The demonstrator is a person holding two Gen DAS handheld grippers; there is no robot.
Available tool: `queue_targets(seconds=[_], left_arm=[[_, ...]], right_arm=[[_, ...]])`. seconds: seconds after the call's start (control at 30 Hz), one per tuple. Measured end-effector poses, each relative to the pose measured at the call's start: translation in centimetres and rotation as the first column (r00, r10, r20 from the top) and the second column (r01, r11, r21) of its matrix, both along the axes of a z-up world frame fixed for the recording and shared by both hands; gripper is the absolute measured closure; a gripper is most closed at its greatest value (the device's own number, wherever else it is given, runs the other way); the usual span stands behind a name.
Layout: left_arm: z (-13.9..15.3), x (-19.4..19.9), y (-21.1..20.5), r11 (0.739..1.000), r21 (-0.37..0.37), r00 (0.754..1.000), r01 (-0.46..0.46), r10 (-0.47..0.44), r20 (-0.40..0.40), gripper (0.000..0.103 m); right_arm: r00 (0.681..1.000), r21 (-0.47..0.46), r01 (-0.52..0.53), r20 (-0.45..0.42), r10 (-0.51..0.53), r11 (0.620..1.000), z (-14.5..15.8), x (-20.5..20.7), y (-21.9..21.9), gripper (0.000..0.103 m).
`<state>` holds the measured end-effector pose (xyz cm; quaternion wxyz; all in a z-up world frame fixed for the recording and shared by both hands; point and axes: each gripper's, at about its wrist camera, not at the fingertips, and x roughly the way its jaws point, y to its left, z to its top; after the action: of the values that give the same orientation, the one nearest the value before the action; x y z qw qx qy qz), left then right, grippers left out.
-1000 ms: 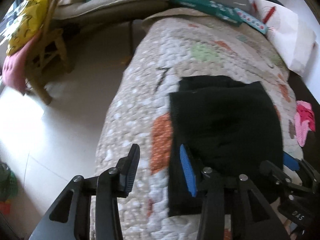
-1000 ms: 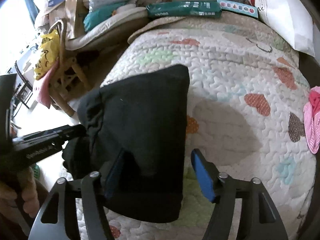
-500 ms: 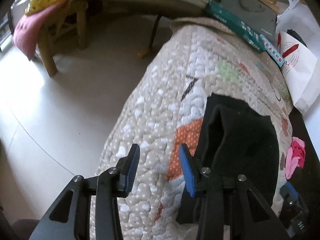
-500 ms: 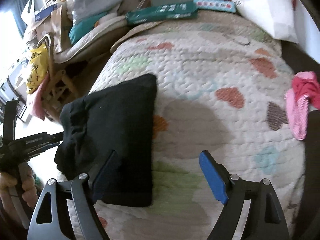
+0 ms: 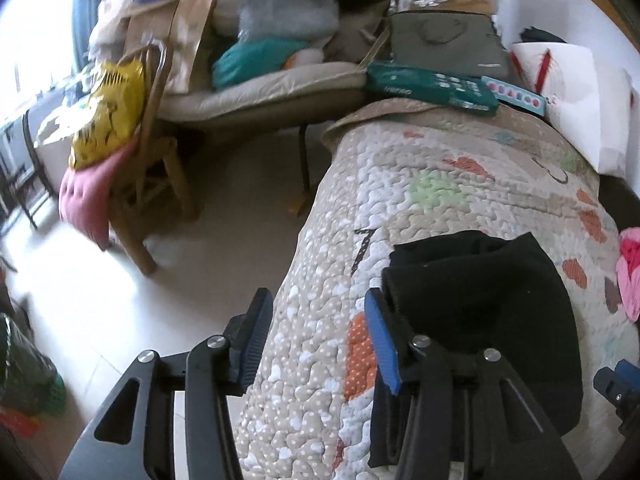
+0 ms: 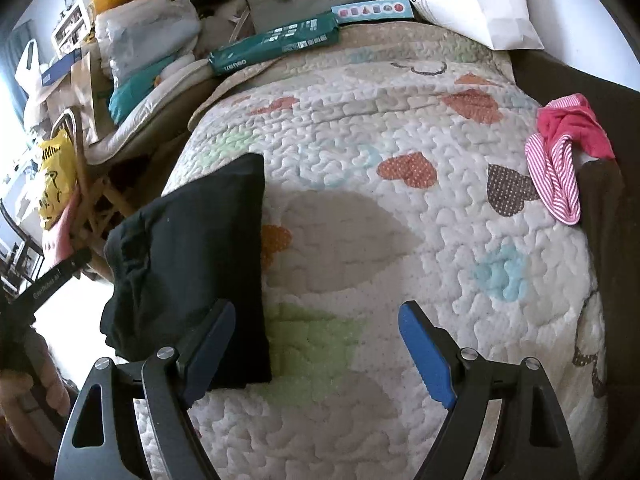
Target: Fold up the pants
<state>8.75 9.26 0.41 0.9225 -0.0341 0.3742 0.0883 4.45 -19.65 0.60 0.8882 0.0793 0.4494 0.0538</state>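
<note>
The folded black pants (image 6: 188, 268) were seen lying lengthwise, near to far, along the quilt's (image 6: 400, 240) left edge, between the left gripper (image 5: 316, 340) and the right gripper (image 6: 316, 348), both held apart and empty.

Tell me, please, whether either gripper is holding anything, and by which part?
Nothing is held: the left gripper and right gripper both stand open beside the folded black pants.

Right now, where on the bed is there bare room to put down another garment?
The quilt is bare between the black pants and the striped pink garment. The far end is crowded: green box, paper bag. Both grippers, left and right, are open.
</note>
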Motion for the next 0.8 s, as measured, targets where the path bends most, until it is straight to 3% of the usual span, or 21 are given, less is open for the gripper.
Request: queue_targets(seconds=[0.33,0.8], left_arm=[[0.3,-0.3,-0.6,1.000,0.020,1.000,0.003,-0.003,0.007,0.053],[0.1,-0.2,0.4,0.998,-0.060,1.000,0.003,-0.004,-0.009,0.053]], right_arm=[[0.999,-0.060,-0.036,0.013,0.037,0.998,-0.2,-1.3,1.5,0.015],[0.999,-0.057,-0.047,0.014,0.048,0.997,-0.3,-1.4,1.8,0.015]])
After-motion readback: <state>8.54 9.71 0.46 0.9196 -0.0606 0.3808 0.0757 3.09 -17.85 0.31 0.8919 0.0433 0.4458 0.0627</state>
